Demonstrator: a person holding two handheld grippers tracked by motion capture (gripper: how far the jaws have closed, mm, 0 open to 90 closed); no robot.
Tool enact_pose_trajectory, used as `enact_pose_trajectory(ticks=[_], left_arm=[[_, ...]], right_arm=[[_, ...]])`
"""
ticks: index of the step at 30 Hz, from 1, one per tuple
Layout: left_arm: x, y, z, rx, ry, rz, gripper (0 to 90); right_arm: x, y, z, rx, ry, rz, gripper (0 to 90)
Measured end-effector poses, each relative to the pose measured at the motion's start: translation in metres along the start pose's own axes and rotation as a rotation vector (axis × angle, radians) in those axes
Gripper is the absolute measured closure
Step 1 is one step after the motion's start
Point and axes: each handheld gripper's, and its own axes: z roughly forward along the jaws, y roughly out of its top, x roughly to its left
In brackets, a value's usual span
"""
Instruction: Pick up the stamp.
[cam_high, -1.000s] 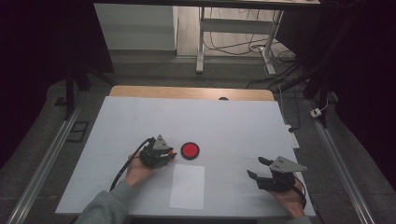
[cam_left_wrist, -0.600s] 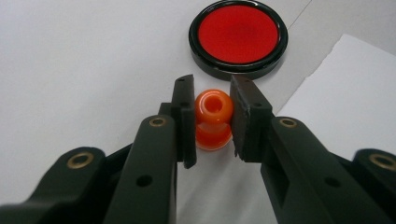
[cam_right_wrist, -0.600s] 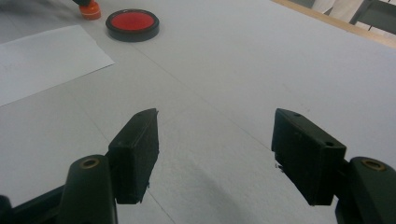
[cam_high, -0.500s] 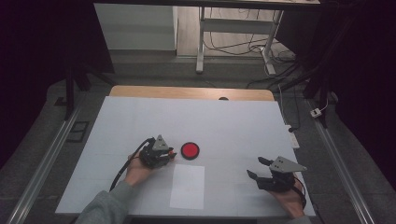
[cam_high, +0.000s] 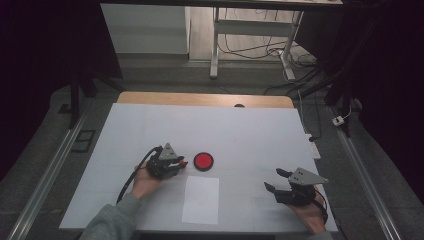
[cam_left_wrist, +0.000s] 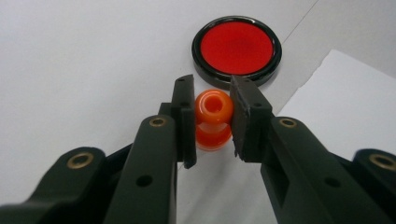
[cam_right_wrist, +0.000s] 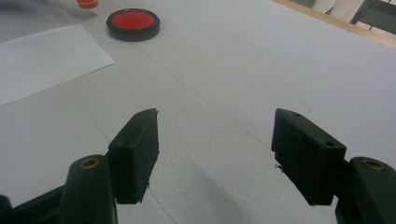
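Orange, glossy ring-shaped bead with a round hole, clenched in the left claw; right claw released.

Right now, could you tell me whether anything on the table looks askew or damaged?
Nothing stands out. The left claw grips the orange piece squarely, the red disc lies flat, and the paper sheet is uncreased.

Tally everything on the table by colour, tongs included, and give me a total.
Red: 1, the round red pad in its black rim
Orange: 1, the orange stamp gripped in the left tongs
White: 1, the paper sheet
Black: 2, the left tongs and the right tongs, standing open
Total: 5
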Motion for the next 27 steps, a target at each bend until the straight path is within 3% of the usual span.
enact_pose_trajectory(ticks=[18,27], left_arm=[[0.004,0.000,-0.025,-0.083,-0.030,-0.055,72.4],[0.002,0.001,-0.037,-0.115,-0.048,-0.056,72.4]], right_arm=[[0.000,-0.001,-0.001,0.000,-0.004,0.000,31.5],[0.001,0.000,-0.002,-0.004,-0.008,-0.005,31.5]])
